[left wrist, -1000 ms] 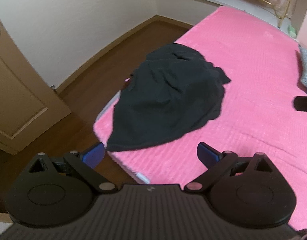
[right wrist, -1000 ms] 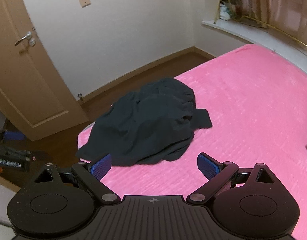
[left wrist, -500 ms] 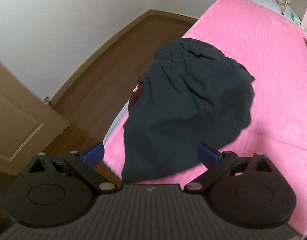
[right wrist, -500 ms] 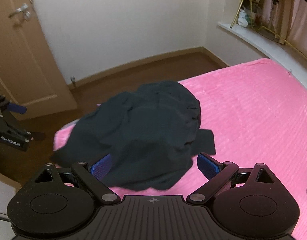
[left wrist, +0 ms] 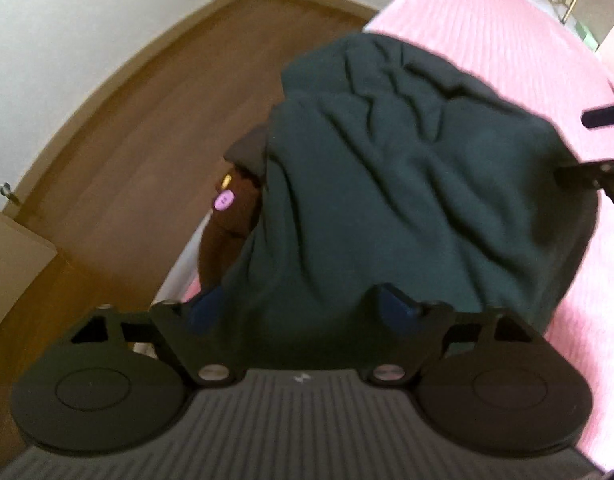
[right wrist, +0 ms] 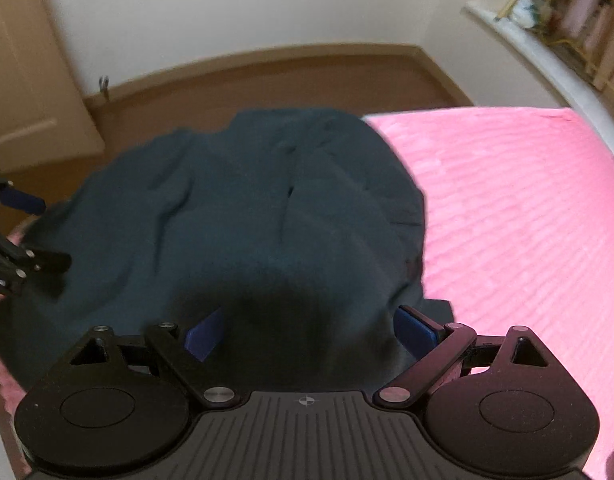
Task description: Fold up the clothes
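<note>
Left gripper (left wrist: pixel 303 308), left wrist view: jaws closing, with the near edge of the garment (left wrist: pixel 407 184) between the blue pads (left wrist: pixel 395 308). Pads do not press the cloth yet as far as I can see, so no grip so far. Garment is a dark crumpled heap at the corner of the bed (left wrist: pixel 507 28), partly hanging over the edge twd the floor (left wrist: pixel 155 120). A brown thing (left wrist: pixel 227 232) with a pink button sits under its left side; cannot tell if it is a 2nd piece of clothing. Right gripper (left wrist: pixel 599 148) shows at the far right, over the other side of the heap.

Right wrist view: right gripper (right wrist: pixel 307 328) is also closing, cloth (right wrist: pixel 247 208) between its pads (right wrist: pixel 415 328), which look apart from it. Left gripper (right wrist: pixel 23 220) comes in at the left edge. Door (right wrist: pixel 23 80) and wall behind, window ledge (right wrist: pixel 527 40) top right.

Step, in my judgement: first pick-up, both tools taking the near hem, before any fold. Next move needs both to pinch only one layer, then lift and spread the cloth flat on the free pink area. In the way: heap is bunched, so edges are hard to find; the brown thing may come up together w/ it; bed edge is close, cloth can slip to the floor.
</note>
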Available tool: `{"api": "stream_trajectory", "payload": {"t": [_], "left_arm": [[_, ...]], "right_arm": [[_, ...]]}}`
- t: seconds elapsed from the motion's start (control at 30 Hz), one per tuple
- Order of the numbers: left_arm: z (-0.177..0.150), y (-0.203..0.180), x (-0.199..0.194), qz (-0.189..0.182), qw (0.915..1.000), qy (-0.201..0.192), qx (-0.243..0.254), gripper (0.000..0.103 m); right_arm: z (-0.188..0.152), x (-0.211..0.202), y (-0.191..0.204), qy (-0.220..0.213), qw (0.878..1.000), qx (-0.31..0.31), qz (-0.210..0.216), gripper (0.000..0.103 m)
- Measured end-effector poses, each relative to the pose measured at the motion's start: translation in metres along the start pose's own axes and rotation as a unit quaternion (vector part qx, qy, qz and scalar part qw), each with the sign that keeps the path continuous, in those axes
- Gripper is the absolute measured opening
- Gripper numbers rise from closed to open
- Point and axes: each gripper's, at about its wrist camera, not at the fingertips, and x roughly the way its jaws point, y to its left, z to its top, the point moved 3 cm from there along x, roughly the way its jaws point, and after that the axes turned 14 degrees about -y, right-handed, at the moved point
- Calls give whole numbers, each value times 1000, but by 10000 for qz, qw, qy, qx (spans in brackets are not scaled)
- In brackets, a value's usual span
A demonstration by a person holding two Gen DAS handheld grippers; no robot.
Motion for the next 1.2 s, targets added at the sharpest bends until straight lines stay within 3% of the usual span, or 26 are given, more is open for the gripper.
{"api": "stream_trajectory", "payload": {"t": [0.03,0.07,0.13,0.17,0.2,0.23,0.33,0.43,0.53,0.67,0.77,0.87,0.97,1.03,1.07,1.2], "left_arm": [[-1,1,4,-60,9999,55,-81,72],[-2,2,9,-120,9997,110,-162,61],[-4,1,13,-234,9993,193,-234,43],[-3,-4,11,-214,9996,178,-91,33],[-2,-9,8,-193,9997,162,52,26],[-1,-14,5,-168,9996,137,199,13],[9,-31,-27,-151,9981,-197,561,8],[28,-60,-84,-427,9926,-806,797,8],[40,-95,-139,-813,9831,-1310,991,8],[31,-162,-210,-1409,9670,-1660,1323,8],[3,-226,-254,-1970,9521,-1695,1613,8],[-42,-295,-280,-2584,9375,-1446,1828,8],[-99,-366,-272,-3087,9271,-809,1964,12],[-136,-399,-270,-3282,9205,-336,2091,14],[-154,-411,-269,-3322,9163,-163,2230,21],[-192,-429,-260,-3139,9105,175,2688,31]], "right_arm": [[-2,7,0,55,10000,-9,48,61],[-2,10,0,83,9999,-28,79,58],[1,7,0,44,9999,-79,89,30],[2,2,0,-1,9999,-75,90,22],[4,-5,-1,-67,9999,-68,93,7],[7,-15,-3,-165,9998,-56,99,6],[15,-59,-10,-583,9983,12,82,5],[9,-120,-29,-1023,9943,282,-92,5],[-18,-191,-57,-1342,9880,672,-369,5],[-85,-288,-94,-1540,9787,978,-940,5],[-161,-359,-123,-1447,9679,1438,-1466,5],[-250,-412,-146,-1198,9513,2009,-2009,6],[-351,-443,-170,-549,9261,2790,-2478,11],[-407,-455,-175,-192,9088,3240,-2623,55],[-427,-459,-174,-94,9031,3383,-2644,62],[-460,-462,-155,39,9006,3623,-2401,64]]}}
